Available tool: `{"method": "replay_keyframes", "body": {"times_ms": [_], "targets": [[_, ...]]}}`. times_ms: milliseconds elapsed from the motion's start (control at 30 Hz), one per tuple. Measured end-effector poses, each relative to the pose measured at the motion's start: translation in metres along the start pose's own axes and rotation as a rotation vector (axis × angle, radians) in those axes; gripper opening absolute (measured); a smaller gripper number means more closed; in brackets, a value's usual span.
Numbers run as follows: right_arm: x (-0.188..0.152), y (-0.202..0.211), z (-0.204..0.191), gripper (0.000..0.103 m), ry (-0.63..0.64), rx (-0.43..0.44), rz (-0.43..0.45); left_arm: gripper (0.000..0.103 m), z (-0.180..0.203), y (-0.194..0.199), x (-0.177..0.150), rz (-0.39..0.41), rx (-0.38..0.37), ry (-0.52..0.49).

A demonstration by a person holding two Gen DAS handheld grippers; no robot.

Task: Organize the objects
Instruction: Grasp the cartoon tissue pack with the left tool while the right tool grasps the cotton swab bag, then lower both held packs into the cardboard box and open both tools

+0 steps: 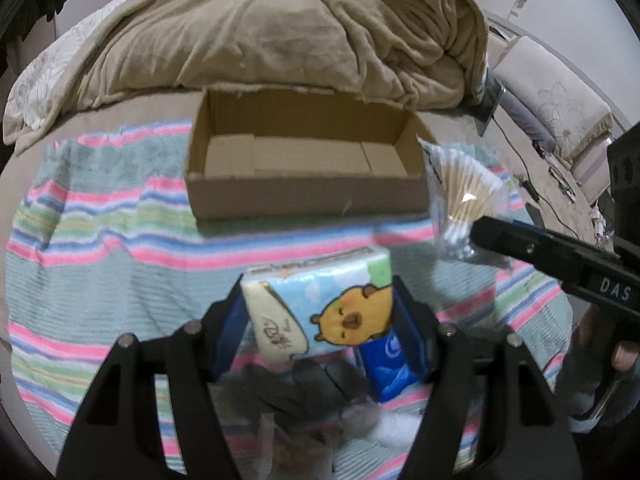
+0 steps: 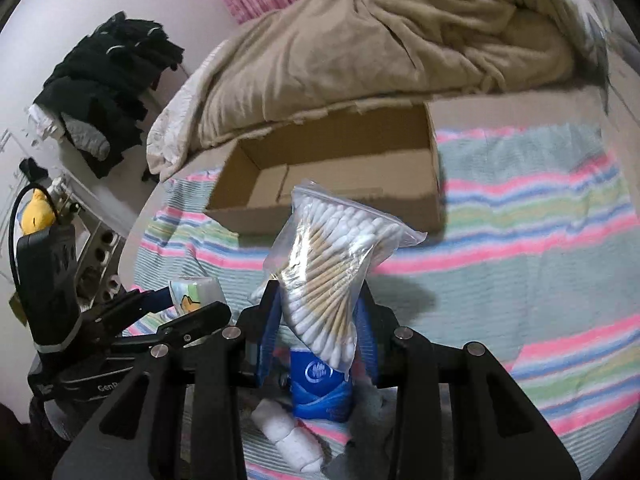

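Note:
My left gripper (image 1: 320,312) is shut on a tissue pack (image 1: 320,304) with a yellow cartoon animal, held above the striped towel (image 1: 100,240). My right gripper (image 2: 320,312) is shut on a clear bag of cotton swabs (image 2: 332,264), held up in front of the open cardboard box (image 2: 332,168). The box (image 1: 304,196) stands empty on the towel, just beyond both grippers. The swab bag (image 1: 464,196) and the right gripper's finger (image 1: 540,248) show at right in the left wrist view. The left gripper with the tissue pack (image 2: 192,292) shows at left in the right wrist view.
A blue packet (image 2: 320,380), a white roll (image 2: 288,440) and grey fabric (image 1: 304,400) lie on the towel (image 2: 520,248) beneath the grippers. A crumpled beige blanket (image 1: 280,28) is heaped behind the box. Dark clothes (image 2: 104,80) hang at far left. Cables (image 1: 520,160) run at right.

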State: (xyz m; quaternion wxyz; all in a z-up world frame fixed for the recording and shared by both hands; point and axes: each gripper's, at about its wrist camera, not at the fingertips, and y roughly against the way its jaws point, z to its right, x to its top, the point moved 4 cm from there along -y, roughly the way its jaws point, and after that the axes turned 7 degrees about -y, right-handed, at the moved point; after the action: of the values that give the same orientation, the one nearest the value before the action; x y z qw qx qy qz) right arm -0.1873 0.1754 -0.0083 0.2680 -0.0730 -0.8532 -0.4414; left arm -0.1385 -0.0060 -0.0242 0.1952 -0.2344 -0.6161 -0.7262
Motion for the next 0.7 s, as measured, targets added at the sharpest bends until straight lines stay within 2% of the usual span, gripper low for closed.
{"method": "replay_keyframes", "body": {"times_ms": [200, 400, 700], "targets": [[0.037, 0.006, -0.003, 0.038, 0.063, -0.023, 0.065, 0.067, -0.001, 0.005, 0.036, 0.059, 0.028, -0.049], [0.062, -0.003, 0.005, 0.038, 0.087, -0.044, 0.087, 0.067, 0.001, -0.005, 0.066, 0.089, 0.035, -0.09], [0.076, -0.038, 0.017, 0.038, 0.107, -0.048, 0.045, 0.067, -0.009, -0.037, 0.093, 0.086, 0.006, -0.046]]}}
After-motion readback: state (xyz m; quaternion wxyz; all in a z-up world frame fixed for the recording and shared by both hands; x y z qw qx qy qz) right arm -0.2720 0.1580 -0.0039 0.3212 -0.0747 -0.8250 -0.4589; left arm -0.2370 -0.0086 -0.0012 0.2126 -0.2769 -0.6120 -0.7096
